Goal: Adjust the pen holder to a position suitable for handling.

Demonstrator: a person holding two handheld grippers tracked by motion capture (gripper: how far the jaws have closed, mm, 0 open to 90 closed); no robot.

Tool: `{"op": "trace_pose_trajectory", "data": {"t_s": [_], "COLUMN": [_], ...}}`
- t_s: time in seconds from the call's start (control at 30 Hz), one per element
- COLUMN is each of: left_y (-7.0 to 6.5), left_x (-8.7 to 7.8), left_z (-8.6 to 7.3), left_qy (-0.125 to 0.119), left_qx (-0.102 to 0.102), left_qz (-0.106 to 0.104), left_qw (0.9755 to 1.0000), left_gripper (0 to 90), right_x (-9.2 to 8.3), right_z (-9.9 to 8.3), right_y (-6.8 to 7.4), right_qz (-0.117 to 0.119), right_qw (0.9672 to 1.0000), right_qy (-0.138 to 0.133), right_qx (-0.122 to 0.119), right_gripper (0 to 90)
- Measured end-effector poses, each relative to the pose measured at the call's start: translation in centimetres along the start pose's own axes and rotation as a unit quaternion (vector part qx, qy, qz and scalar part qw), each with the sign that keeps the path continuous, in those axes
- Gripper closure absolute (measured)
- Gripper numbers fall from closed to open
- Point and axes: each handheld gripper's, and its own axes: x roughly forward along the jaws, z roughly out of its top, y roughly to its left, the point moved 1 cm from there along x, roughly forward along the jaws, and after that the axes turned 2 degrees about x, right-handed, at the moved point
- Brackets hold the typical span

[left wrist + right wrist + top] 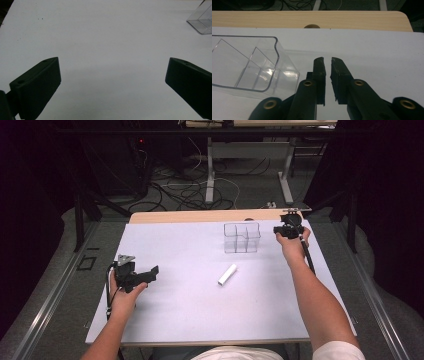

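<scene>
A clear plastic organiser (pixel 242 238) with several compartments stands empty toward the back of the white sheet (pixel 190 315). In front of it lies a small white cylinder (pixel 227 274), on its side. My right gripper (pixel 286 229) is held just right of the organiser (pixel 249 65); its jaws (pixel 327 60) are almost together with only a thin slit and nothing between them. My left gripper (pixel 150 274) rests at the sheet's left side, well away from both objects. It stands wide open (pixel 112 72) over bare sheet, and a corner of the organiser (pixel 201 21) shows far off.
The wooden tabletop (pixel 200 216) shows as a strip behind the white sheet, with a small brown round spot (pixel 311 26) at its edge. Beyond the table are cables and desk legs on the floor. A cable trails from the right gripper along the forearm.
</scene>
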Motion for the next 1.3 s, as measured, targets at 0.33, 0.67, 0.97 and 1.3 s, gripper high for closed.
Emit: {"op": "trace_pose_trajectory", "data": {"t_s": [0.33, 0.67, 0.97, 1.3], "left_y": [0.0, -0.1, 0.0, -0.1], "left_x": [0.0, 0.1, 0.1, 0.2], "left_z": [-0.1, -0.1, 0.0, 0.0], "left_qy": [0.003, 0.004, 0.004, 0.01], "left_qx": [0.002, 0.003, 0.005, 0.007], "left_qz": [0.002, 0.001, 0.001, -0.002], "left_qw": [1.0, 1.0, 1.0, 0.9999], "left_gripper": [0.3, 0.3, 0.3, 0.3], "right_x": [1.1, 2.0, 2.5, 2.6], "right_z": [-0.5, -1.0, -1.5, -1.7], "right_y": [1.0, 2.6, 3.5, 4.2], "right_qz": [0.003, 0.009, 0.018, 0.016], "right_qw": [1.0, 1.0, 0.9998, 0.9996], "right_qy": [0.002, -0.001, 0.009, 0.006], "right_qx": [0.0, -0.001, -0.001, -0.022], "right_gripper": [90.0, 90.0, 90.0, 90.0]}}
